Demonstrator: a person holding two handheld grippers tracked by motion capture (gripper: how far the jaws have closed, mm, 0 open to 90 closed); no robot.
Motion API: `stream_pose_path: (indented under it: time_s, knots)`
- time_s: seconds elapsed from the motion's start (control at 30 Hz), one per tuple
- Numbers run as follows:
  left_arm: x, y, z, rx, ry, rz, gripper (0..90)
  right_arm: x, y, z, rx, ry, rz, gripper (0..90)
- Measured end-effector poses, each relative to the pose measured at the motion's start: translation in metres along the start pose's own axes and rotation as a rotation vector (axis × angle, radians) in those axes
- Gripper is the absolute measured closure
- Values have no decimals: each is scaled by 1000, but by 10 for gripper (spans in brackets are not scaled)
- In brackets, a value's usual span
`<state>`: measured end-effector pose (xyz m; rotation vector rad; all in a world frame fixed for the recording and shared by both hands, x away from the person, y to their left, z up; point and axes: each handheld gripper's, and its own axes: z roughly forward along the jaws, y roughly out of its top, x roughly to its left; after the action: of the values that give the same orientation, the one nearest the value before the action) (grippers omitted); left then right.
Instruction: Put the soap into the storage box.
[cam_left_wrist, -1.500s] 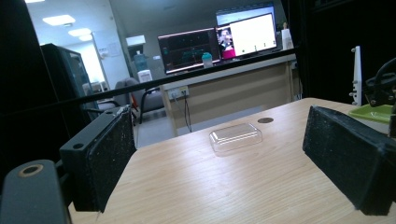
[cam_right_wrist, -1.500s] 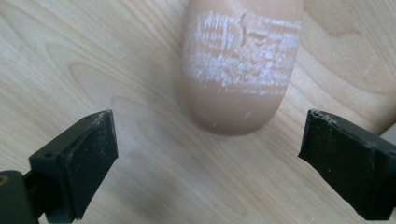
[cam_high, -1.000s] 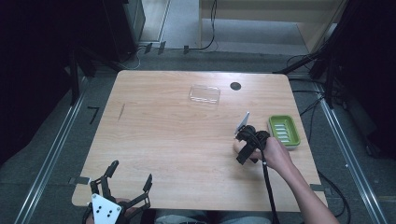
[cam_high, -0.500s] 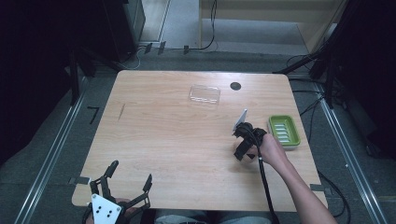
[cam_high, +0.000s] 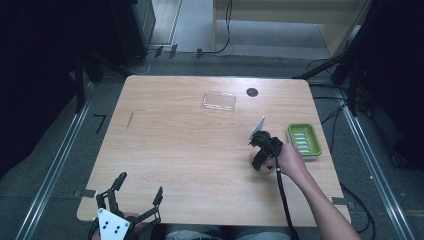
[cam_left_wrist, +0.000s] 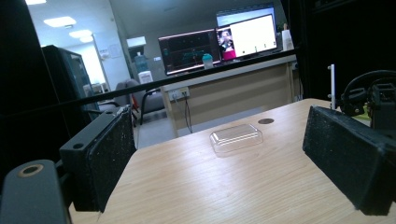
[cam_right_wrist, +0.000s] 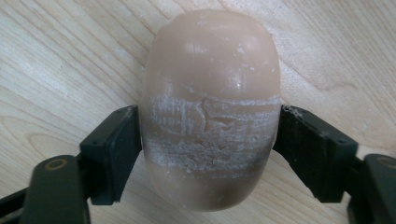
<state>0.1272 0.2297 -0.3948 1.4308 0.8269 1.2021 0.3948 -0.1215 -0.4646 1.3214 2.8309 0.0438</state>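
Soap (cam_right_wrist: 210, 112), a worn beige bar, sat clamped between the jaws of the right gripper (cam_high: 260, 150) over the bare wood of the table (cam_high: 175, 150), just beside the green soap dish (cam_high: 304, 140), while at the near edge the left gripper (cam_high: 132, 205) rested with its jaws wide apart and nothing between them. Judging by this, the pickup looked done and the placing was left, perhaps into the dish; farther back lay a clear lid (cam_high: 219, 100), untouched.
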Motion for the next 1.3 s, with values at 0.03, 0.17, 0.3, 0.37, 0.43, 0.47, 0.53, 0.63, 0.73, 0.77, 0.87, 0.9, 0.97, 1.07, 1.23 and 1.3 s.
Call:
stream_pose_path:
  time_s: [0.03, 0.17, 0.3, 0.37, 0.43, 0.47, 0.53, 0.63, 0.73, 0.77, 0.87, 0.9, 0.97, 1.07, 1.23, 1.3]
  knots:
    - [0, 0, 0, 0, 0, 0, 99, 0, 0, 0, 1, 0, 2, 274]
    - [0, 0, 0, -1, 0, 0, 99, 1, 1, 1, 7, 4, 0, 327]
    - [0, 0, 0, -1, 1, 1, 99, 1, 1, 1, 14, 3, -7, 331]
    - [0, 0, 0, -2, 1, 1, 99, 1, 1, 1, 13, 4, -8, 331]
    - [0, 0, 0, -2, 1, 1, 99, 2, 1, 2, 7, 6, -6, 332]
    - [0, 0, 0, -2, 1, 1, 99, 2, 1, 2, 7, 6, -6, 332]
    - [0, 0, 0, -2, 0, 2, 99, 1, 0, 2, 8, 4, -1, 334]
    - [0, 0, 0, -3, 1, 1, 99, 1, 0, 2, 7, 5, 1, 335]
    - [0, 0, 0, -3, 1, 2, 99, 2, 0, 2, 8, 2, -5, 337]
    - [0, 0, 0, -3, 1, 1, 99, 2, 1, 1, 12, -1, -9, 337]
    - [0, 0, 0, -3, 1, 2, 99, 3, 1, 0, 17, -2, -11, 338]
    - [0, 0, 0, -3, 2, 1, 99, 3, 0, -1, 18, 3, -13, 338]
    - [0, 0, 0, -3, 1, 2, 99, 3, 0, -3, 8, 3, -16, 338]
    - [0, 0, 0, -3, 2, 1, 99, 3, -1, -8, 7, 4, -14, 338]
    - [0, 0, 0, -4, 2, 0, 99, 1, -5, -15, -2, -8, -20, 338]
    - [0, 0, 0, -4, 2, 0, 99, 1, -5, -16, 5, -12, -15, 338]
